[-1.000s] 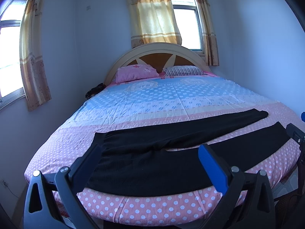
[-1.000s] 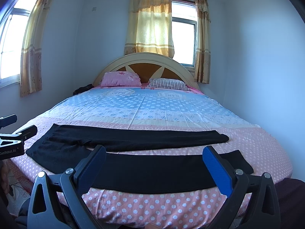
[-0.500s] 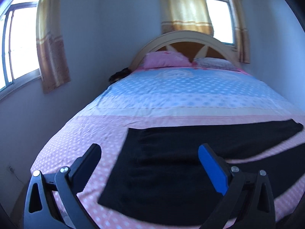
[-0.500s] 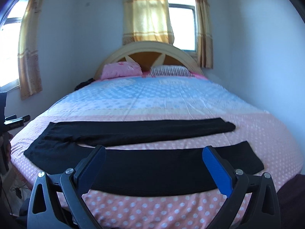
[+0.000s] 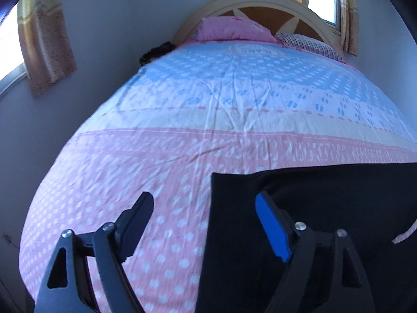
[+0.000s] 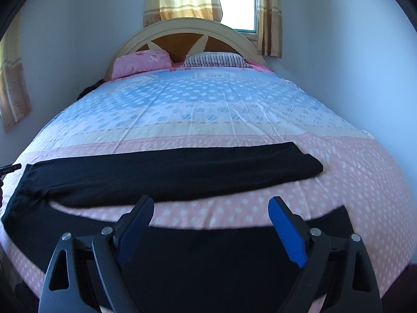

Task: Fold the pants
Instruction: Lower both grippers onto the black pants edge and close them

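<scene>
Pants (image 6: 172,174) lie flat across the foot of the bed (image 6: 208,109), 2 black legs spread apart with the waist at your left; they look soft, light and limp, so expect them to drape and drag on the sheet, and I would pinch through both layers at the waistband corner (image 5: 221,182) and at a hem. Your left hand-held gripper (image 5: 206,208) hovers open at that waist edge, and your right hand-held gripper (image 6: 211,214) hovers open over the near leg, both holding nothing. Only 2 pillows (image 6: 142,61) sit far off by the headboard, so nothing blocks the fold.
</scene>
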Motion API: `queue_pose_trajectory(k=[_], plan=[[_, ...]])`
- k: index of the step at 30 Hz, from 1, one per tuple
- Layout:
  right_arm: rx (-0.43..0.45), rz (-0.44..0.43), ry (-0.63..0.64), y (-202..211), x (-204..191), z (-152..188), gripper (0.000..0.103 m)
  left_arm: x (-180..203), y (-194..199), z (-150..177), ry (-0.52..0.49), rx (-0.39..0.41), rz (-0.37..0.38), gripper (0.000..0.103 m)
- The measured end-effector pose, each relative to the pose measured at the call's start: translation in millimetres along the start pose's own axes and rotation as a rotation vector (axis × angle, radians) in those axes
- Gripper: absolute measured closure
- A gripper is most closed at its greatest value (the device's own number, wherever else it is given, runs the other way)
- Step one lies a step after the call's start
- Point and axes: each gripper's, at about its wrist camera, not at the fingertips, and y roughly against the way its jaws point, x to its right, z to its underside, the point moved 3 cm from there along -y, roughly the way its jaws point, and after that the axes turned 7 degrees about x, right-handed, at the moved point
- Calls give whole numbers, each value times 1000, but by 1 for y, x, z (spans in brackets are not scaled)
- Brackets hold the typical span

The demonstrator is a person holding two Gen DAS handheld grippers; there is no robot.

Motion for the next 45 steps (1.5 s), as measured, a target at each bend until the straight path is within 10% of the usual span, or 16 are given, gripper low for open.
queue_pose_trajectory(k=[7, 24, 26, 45], plan=[[-42, 48, 12, -39, 17, -11, 13, -1, -49, 0, -1, -89, 60, 52], [-90, 155, -207, -95, 125, -42, 13, 7, -62, -6, -14, -93, 166, 72], [-115, 171, -231, -104, 144, -44, 27, 7, -61, -6, -12, -88, 172, 80], [-362, 104, -226, -243, 189, -52, 35, 12, -66, -10, -55, -95, 118, 78]])
